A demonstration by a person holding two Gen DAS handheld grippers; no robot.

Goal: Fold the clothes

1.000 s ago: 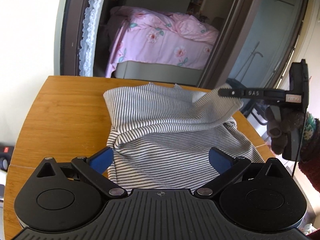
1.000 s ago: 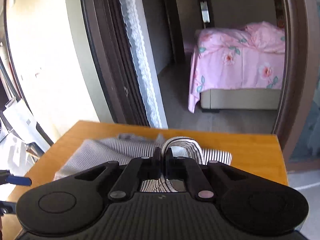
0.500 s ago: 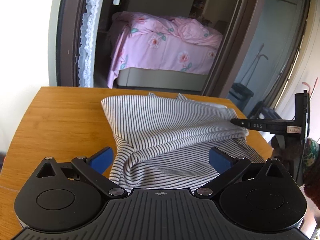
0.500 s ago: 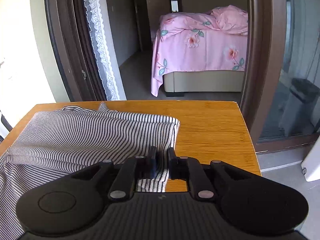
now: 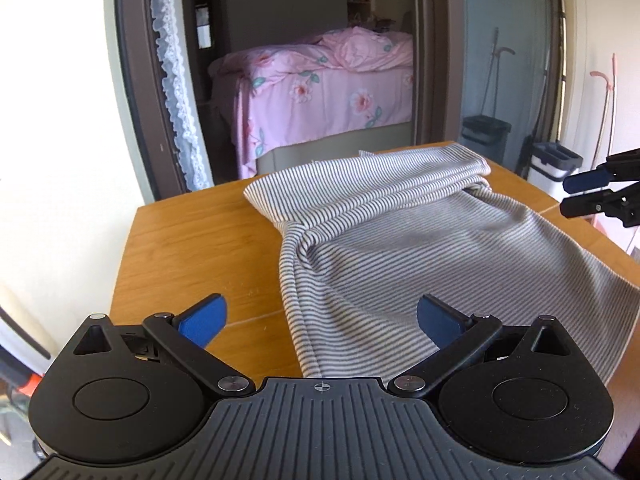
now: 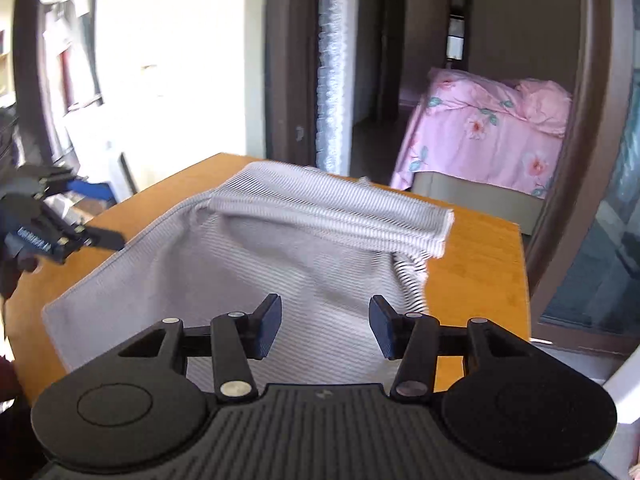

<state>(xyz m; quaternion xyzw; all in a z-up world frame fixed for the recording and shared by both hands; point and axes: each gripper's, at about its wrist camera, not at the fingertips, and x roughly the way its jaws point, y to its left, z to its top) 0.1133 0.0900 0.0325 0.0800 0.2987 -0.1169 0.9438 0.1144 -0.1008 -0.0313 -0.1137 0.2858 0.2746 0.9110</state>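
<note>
A grey-and-white striped garment (image 5: 420,248) lies on the wooden table (image 5: 192,248), its far part folded over into a band (image 6: 332,216). My left gripper (image 5: 320,320) is open and empty just above the garment's near left edge. My right gripper (image 6: 324,326) is open and empty over the garment's near right side. The right gripper also shows in the left wrist view (image 5: 592,196), at the right edge, beside the table. The left gripper shows in the right wrist view (image 6: 76,216), off the table's left corner.
Behind the table is a dark door frame with a lace curtain (image 5: 176,92). A bed with pink floral bedding (image 5: 320,92) stands in the room beyond. Bins (image 5: 556,164) and mop handles stand on the right past the table edge.
My right gripper has opened and let go of the folded striped edge, then drawn back towards me. The fold now lies flat on the garment. My left gripper stayed open.
</note>
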